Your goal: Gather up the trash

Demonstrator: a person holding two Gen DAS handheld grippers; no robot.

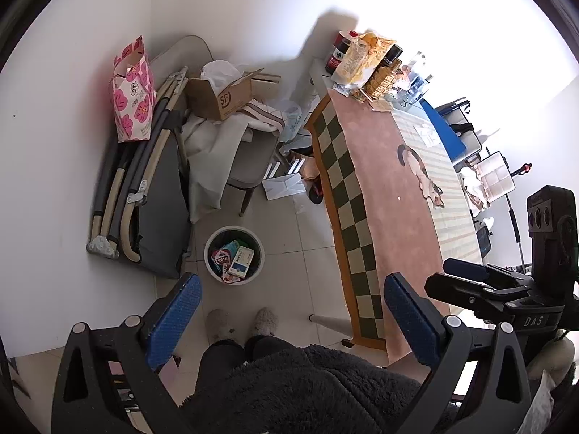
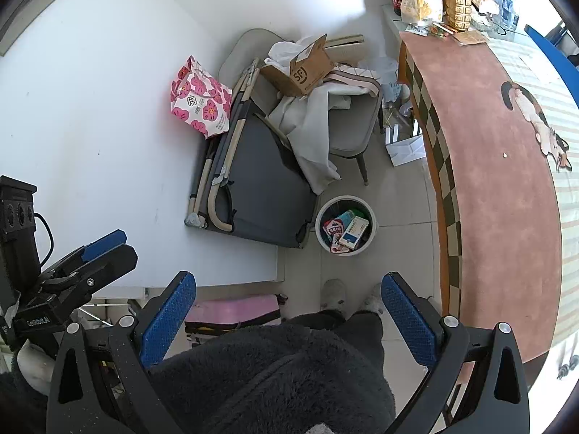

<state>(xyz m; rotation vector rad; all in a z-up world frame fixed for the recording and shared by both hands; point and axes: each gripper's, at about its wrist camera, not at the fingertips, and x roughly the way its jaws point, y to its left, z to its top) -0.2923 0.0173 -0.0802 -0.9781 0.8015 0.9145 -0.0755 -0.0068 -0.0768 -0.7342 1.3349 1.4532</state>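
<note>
In my left wrist view, the left gripper (image 1: 289, 322) gapes wide, holding nothing. The round white trash bin (image 1: 234, 254), lower centre, holds packets and boxes. My right gripper (image 2: 287, 316) also gapes empty; the pink tablecloth (image 2: 503, 195) lies right.

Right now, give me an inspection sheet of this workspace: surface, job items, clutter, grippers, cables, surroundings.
Surface: long table under a pink cat-print cloth; one small white speck mid-cloth.
Job's things: white trash bin on the tiled floor, already holding cartons and wrappers.
Clutter: bottles and snack bags crowd the table's far end; cardboard box and cloths piled on a grey chair; floral paper bag and a folded cot against the wall.
Grippers: left gripper open, empty; right gripper open, empty.
Cables: black lead beside the left gripper's unit.
Surroundings: white walls; person's slippers near the bin.
</note>
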